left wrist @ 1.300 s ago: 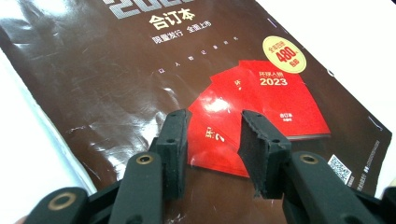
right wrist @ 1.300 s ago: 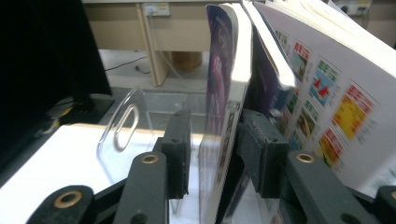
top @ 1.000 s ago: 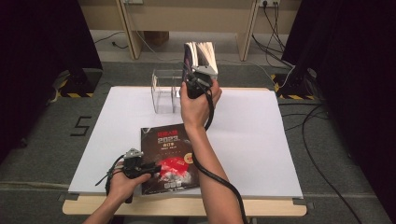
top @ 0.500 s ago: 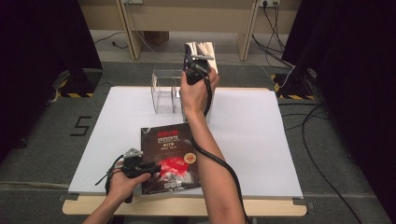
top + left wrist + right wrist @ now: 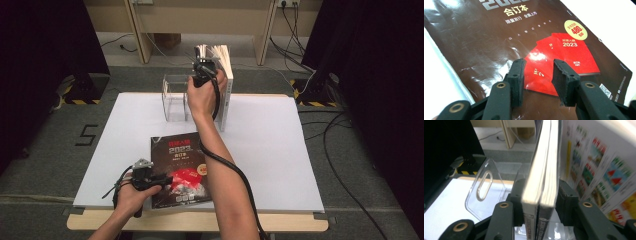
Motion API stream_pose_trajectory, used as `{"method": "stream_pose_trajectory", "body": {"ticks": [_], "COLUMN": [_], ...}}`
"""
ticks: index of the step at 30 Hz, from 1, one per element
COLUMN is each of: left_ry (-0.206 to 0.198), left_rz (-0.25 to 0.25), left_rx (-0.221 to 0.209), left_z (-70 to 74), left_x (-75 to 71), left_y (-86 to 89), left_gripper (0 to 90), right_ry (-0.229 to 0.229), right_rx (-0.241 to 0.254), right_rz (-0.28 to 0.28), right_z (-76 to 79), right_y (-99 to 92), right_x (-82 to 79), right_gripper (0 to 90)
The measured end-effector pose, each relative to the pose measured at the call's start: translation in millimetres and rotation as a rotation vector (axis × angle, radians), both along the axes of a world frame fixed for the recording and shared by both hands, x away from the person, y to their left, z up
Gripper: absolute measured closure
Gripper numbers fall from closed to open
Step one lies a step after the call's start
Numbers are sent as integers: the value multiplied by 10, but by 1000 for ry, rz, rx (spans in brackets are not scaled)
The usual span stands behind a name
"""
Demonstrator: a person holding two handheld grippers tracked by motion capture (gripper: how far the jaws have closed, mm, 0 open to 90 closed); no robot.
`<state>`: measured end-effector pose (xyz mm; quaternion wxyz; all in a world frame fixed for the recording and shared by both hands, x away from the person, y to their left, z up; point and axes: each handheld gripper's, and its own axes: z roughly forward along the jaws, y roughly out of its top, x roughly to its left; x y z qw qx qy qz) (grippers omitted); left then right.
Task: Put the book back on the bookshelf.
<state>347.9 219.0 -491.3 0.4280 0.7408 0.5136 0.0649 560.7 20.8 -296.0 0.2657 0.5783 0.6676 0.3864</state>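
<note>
Two thick books [image 5: 544, 167] stand upright between the jaws of my right gripper [image 5: 540, 188], spines toward me. Its jaws have just been closing, and the pads press the books from both sides. In the high view the right gripper [image 5: 204, 69] holds the books [image 5: 223, 95] at the table's far side, right beside a clear acrylic stand [image 5: 175, 97], and their pages fan open at the top. My left gripper [image 5: 537, 66] hovers open over a dark glossy magazine [image 5: 486, 37] with red booklets printed on it. That magazine [image 5: 175, 150] lies flat near the front edge, with the left gripper [image 5: 165, 179] at its lower left.
A white table [image 5: 270, 145] carries everything. The clear stand [image 5: 484, 190] has an oval handle slot in its side wall. A loose page with colourful pictures [image 5: 599, 177] hangs to the right of the held books. Cables lie on the floor beyond the table.
My right hand has moved left and farther away with the books, closer to the clear stand. The left hand and the magazine have stayed put.
</note>
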Motion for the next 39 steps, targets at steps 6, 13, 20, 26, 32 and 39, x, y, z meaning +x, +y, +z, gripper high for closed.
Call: {"method": "stream_pose_trajectory", "body": {"ticks": [6, 13, 20, 26, 32, 39], "left_ry": [1, 4, -1, 2, 3, -2], "left_rz": [-2, -4, -2, -5, -14, -11], "left_rx": [-2, 1, -2, -7, -9, -4], "left_z": [-1, 2, -2, -4, -6, -7], "left_x": [7, 5, 3, 7, 9, 0], "left_y": [1, 5, 0, 11, 24, 24], "left_gripper": [608, 607, 607, 610, 610, 608], "right_ry": [28, 70, 60, -25, -100, -132], "right_rx": [7, -16, -17, 3, -9, -50], "right_rz": [0, -7, -45, -73, -97, -120], "right_z": [-24, 27, 21, -29, -101, -160], "right_y": [-10, 28, -19, -41, 3, 33], "right_x": [67, 164, 157, 128, 41, 4], "right_gripper": [664, 704, 766, 768, 768, 750]}}
